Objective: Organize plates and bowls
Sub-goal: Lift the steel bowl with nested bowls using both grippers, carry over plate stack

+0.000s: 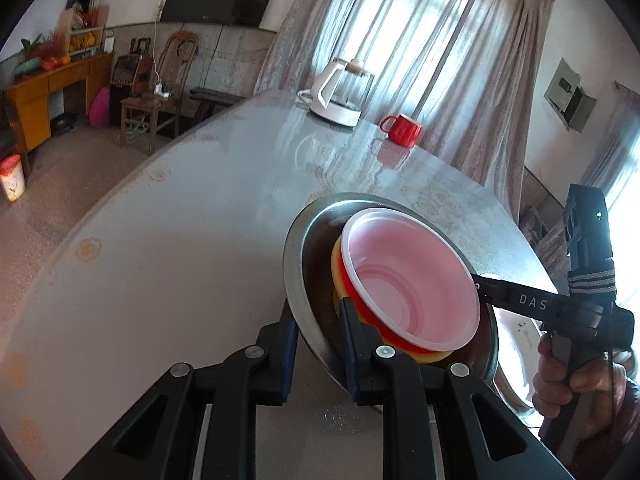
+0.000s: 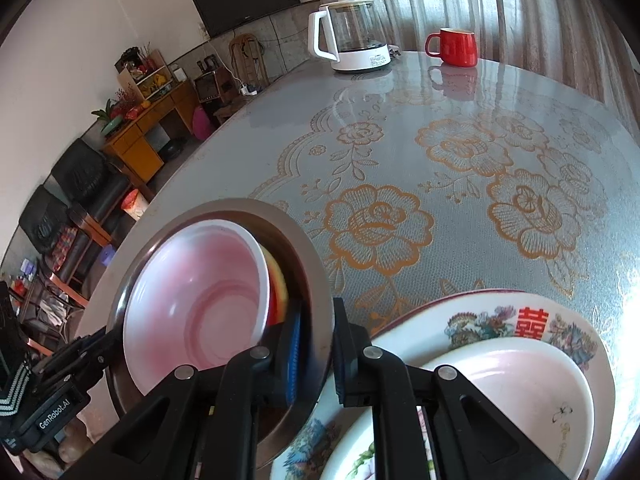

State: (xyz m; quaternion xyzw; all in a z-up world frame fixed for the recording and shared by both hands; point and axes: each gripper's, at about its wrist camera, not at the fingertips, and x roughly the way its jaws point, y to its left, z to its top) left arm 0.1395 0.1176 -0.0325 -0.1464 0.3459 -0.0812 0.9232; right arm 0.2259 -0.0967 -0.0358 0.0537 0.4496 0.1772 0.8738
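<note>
- Metal bowl [image 1: 308, 264], wide and shallow, is held tilted above the table [image 1: 180, 220], with both grippers pinching its rim from opposite sides.
- Nested inside it sit a yellow bowl [image 1: 338, 264], a red bowl [image 1: 362, 300] and, innermost, a white-rimmed pink bowl [image 1: 412, 280]; the stack leans with the metal bowl.
- Left gripper [image 1: 318, 344] is clenched on the near rim in its own view, one finger outside the metal wall and one inside, beside the red bowl.
- Right gripper [image 2: 316, 354] is likewise clamped on the rim, its blue-padded finger inside the bowl and the other outside; a hand [image 1: 576, 380] grips its handle at the right edge of the left view.
- Stacked plates lie directly under and to the right of the right gripper: a large decorated plate [image 2: 520, 320] with a red character, and a smaller pale pink plate [image 2: 528, 376] resting on it.
- Key relation: the bowl stack hangs just left of the plate stack in the right view, its edge overlapping the decorated plate's rim, so the right hand is the nearer one to the plates. A short sideways carry would likely bring the bowls over them.
- Likely risk: the tilt could let the inner bowls slide out before the stack is levelled.
- Far across the table stand a glass kettle [image 2: 352, 36] and a red mug [image 2: 456, 46], well apart from the work.
</note>
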